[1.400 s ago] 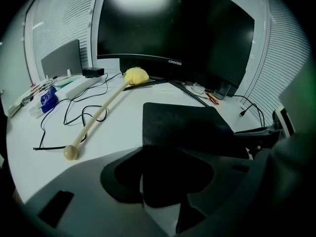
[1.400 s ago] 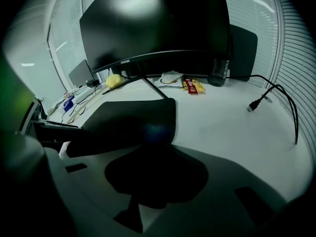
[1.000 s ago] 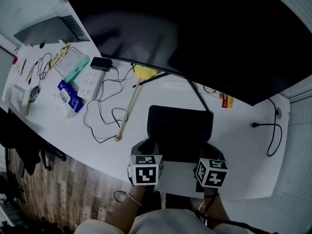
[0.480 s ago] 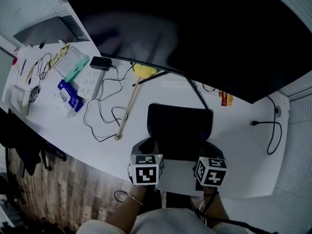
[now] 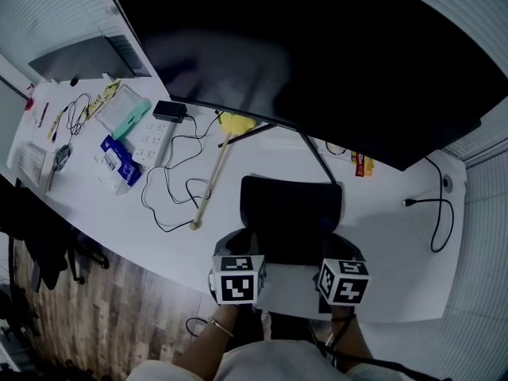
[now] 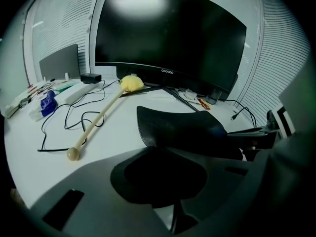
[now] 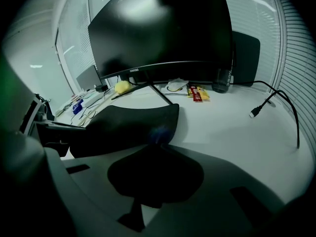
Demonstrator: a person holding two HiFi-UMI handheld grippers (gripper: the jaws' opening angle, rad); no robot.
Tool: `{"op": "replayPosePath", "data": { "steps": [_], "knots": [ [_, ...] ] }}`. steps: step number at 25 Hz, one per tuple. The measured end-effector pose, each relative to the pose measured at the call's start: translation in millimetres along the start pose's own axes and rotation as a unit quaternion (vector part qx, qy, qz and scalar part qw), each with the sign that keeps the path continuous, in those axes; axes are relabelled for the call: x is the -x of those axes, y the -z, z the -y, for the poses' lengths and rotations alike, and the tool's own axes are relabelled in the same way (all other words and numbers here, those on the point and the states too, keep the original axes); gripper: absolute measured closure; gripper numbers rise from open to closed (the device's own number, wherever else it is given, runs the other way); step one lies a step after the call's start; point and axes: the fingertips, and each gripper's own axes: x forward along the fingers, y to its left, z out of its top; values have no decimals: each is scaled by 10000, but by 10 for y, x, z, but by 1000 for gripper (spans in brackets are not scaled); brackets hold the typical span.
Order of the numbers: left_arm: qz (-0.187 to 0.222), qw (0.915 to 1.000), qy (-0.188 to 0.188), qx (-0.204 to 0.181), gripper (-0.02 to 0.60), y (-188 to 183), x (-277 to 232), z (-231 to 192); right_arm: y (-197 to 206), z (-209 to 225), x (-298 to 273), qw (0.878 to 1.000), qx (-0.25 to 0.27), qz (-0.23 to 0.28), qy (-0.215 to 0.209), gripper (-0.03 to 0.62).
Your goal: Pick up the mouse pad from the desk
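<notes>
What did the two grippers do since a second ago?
The left gripper and right gripper closed their jaws onto the near corners of the mouse pad, taking hold of it. The hands hardly moved. The yellow-headed stick and the monitor stayed put.

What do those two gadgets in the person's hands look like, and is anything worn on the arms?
The left gripper and right gripper are dark grey, with broad curved fingers. Each carries a white cube printed with black square markers. A thin bangle circles the left wrist, and the person wears a pale top.
</notes>
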Motion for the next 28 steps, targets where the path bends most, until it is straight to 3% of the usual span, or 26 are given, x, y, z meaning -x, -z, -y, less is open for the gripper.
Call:
{"op": "replayPosePath", "data": {
  "steps": [13, 28],
  "knots": [
    [285, 9995, -48, -94, 531, -87, 233, 76, -111, -41, 239, 9995, 136, 272, -60, 534],
    [1167, 9927, -123, -294, 532, -639, 707, 249, -703, -55, 815, 9909, 547, 1229, -33, 534]
  ]
}}
